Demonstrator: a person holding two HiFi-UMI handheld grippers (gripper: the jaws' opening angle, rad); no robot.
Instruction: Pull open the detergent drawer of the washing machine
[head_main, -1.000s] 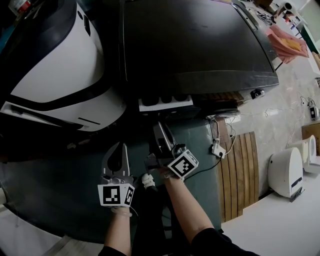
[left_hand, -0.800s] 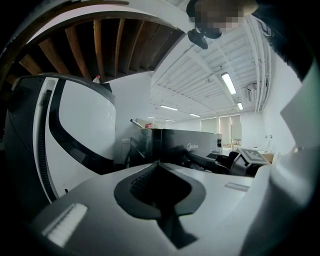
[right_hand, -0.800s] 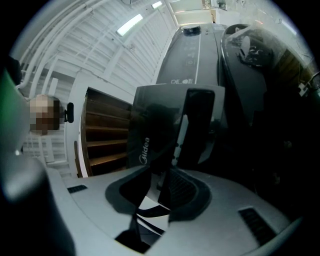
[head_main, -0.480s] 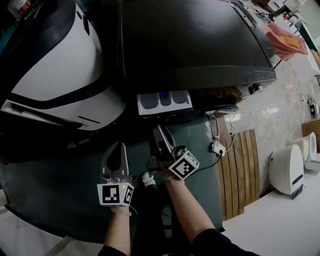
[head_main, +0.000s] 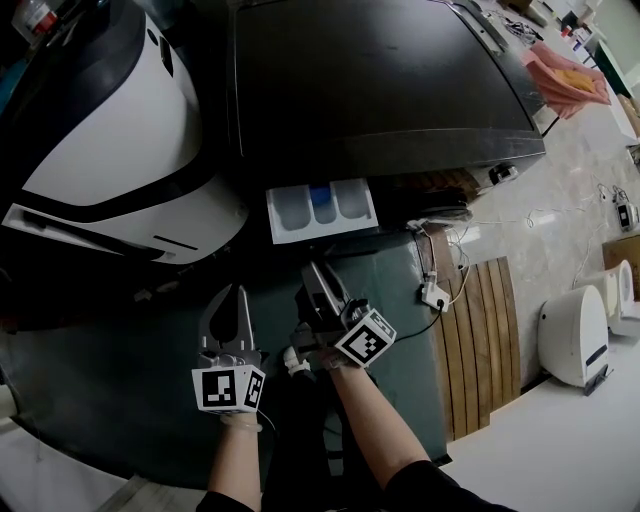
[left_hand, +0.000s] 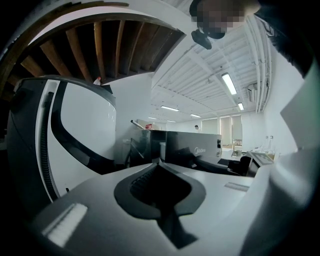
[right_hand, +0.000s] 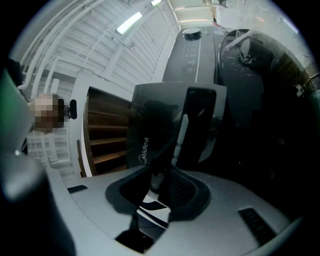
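The dark washing machine fills the top of the head view. Its detergent drawer stands pulled out at the front, showing white compartments, one with a blue insert. My right gripper reaches up to the drawer's dark front panel and is shut on its lower edge. In the right gripper view that panel, with a brand name on it, sits between the jaws of the right gripper. My left gripper hangs to the left of it, shut and holding nothing. The left gripper faces a white and black machine.
A large white and black appliance stands left of the washer. A wooden slat board and a white plug with a cable lie on the floor at right. A small white appliance stands farther right. Pink cloth lies at top right.
The drawer has slid farther out of the washer, exposing more of its white compartments. My right gripper has drawn back with it. The left gripper has stayed in place.
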